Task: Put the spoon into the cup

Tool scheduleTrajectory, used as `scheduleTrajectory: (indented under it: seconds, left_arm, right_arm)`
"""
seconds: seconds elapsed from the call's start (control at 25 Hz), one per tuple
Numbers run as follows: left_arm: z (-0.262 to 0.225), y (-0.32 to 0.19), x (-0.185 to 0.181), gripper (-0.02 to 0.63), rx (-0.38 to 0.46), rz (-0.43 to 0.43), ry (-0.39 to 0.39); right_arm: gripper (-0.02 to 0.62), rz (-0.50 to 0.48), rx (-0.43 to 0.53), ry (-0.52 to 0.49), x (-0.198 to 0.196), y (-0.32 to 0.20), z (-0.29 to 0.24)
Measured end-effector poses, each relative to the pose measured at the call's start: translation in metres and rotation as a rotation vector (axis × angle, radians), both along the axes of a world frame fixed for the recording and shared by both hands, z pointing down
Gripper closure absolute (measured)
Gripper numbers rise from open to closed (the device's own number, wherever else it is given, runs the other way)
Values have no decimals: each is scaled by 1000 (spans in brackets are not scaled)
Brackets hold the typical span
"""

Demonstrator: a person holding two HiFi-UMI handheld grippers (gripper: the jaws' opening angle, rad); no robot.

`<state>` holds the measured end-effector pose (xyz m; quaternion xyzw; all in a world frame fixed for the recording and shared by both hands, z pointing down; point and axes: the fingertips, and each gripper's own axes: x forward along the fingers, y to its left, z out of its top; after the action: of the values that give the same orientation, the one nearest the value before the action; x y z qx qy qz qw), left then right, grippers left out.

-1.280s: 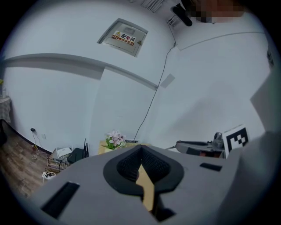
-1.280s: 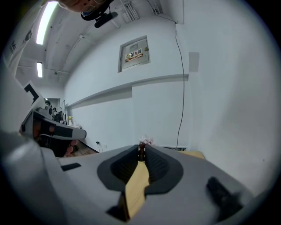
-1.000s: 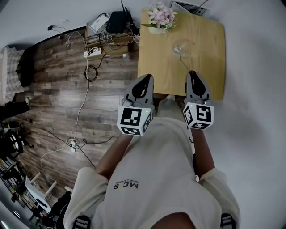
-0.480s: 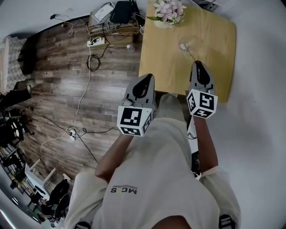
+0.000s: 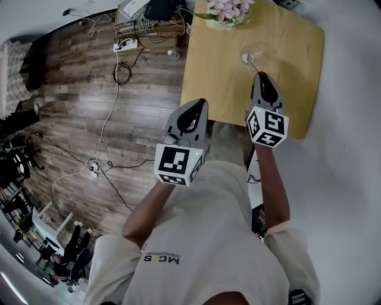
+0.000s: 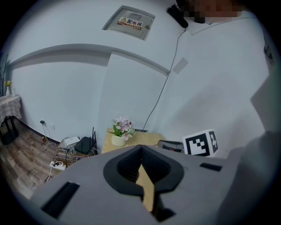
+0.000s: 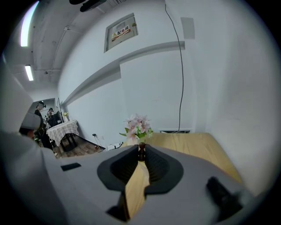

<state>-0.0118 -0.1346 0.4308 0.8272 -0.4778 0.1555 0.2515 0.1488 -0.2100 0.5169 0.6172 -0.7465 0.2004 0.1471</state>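
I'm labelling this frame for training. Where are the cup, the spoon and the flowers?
cup [image 5: 244,53]: head view, clear glass wall.
spoon [image 5: 255,67]: head view, thin handle.
flowers [image 7: 138,125]: right gripper view, pink blossoms.

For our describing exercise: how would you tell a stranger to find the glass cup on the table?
Find the light wooden table. At its far end stands a white pot of pink flowers; the cup is right of it and nearer. It is the only clear glass thing there, with a thin spoon slanting from it toward the right gripper.
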Motion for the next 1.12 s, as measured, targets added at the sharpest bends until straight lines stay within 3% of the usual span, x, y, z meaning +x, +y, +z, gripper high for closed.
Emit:
scheduleTrajectory:
  seconds: [0.6, 1.12]
  left_arm:
    - [15, 6, -5, 595, -24, 3, -42]
    - [10, 13, -6, 595, -13, 15, -36]
  right_arm:
    - [537, 22, -98, -45, -2, -13, 56]
    - [534, 40, -116, -11, 1, 0, 57]
